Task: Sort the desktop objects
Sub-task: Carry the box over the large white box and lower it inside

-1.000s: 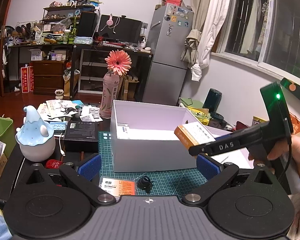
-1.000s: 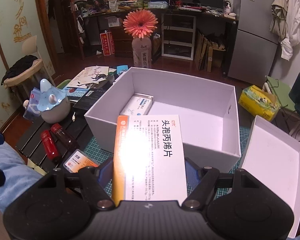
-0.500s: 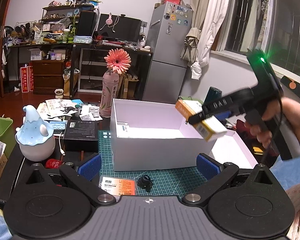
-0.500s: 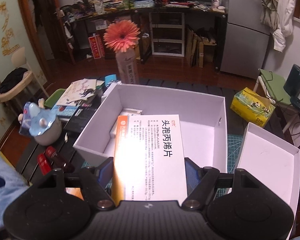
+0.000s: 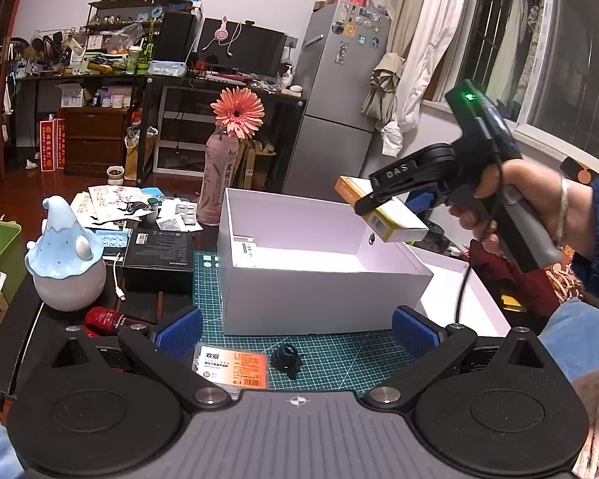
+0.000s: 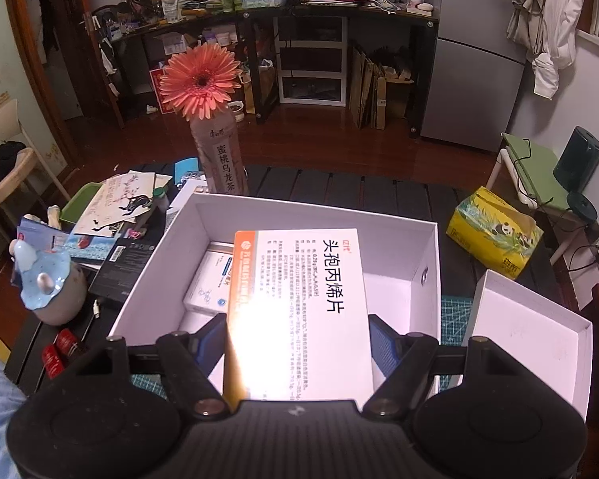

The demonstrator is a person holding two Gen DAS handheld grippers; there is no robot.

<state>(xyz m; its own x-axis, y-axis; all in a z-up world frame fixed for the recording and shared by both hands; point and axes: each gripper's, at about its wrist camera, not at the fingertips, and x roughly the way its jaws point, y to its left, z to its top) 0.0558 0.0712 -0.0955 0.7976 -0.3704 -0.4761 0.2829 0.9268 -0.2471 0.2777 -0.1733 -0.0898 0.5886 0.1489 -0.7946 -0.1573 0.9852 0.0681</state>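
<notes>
Carrying the medicine carton (image 6: 299, 311) pinched in your right tool (image 6: 297, 343), you have swung it from beside the white box (image 5: 323, 299) to above its opening — ready to drop — while your left tool (image 5: 295, 331) waits spread and empty.

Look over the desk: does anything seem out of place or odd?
Yes: a flower stands in a tea bottle serving as a vase, and the lid lies upturned beside the open box.
</notes>
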